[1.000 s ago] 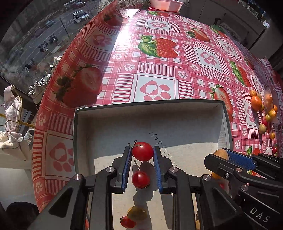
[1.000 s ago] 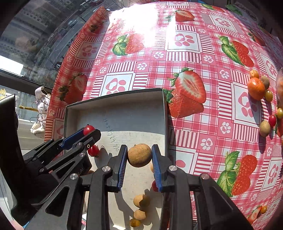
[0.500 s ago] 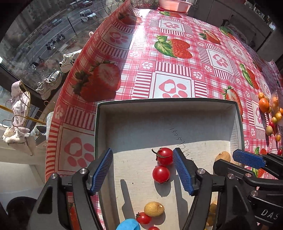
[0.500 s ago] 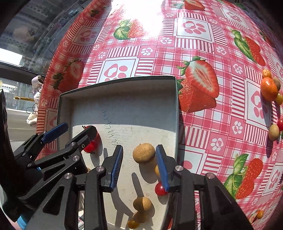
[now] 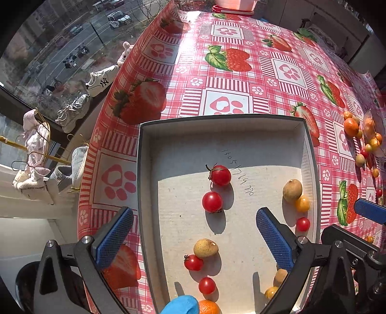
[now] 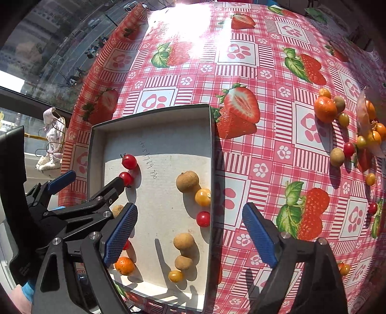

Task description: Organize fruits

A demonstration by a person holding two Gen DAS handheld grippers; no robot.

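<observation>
A grey cardboard box (image 5: 144, 154) (image 6: 212, 145) lies on the strawberry tablecloth and holds several fruits. The stemmed cherry tomato (image 5: 220, 175) (image 6: 129, 161) rests at the far left of the box beside a second tomato (image 5: 212, 202). The brown longan (image 5: 292, 190) (image 6: 187, 181) rests by the right wall next to a yellow berry (image 6: 203, 197). My left gripper (image 5: 193, 234) is open and empty above the box. My right gripper (image 6: 190, 231) is open and empty over the box's right wall.
Loose fruits lie on the cloth at the right: a mandarin (image 6: 325, 109), a longan (image 6: 337, 157), cherry tomatoes and yellow berries beside a clear plastic bag (image 6: 369, 125). The table's left edge (image 5: 103, 116) drops off toward a window. A pink bowl (image 5: 235, 3) stands at the far end.
Both grippers opened wide and pulled back and up. The left let go of the stemmed cherry tomato, the right let go of the longan; both fruits now rest in the box.
</observation>
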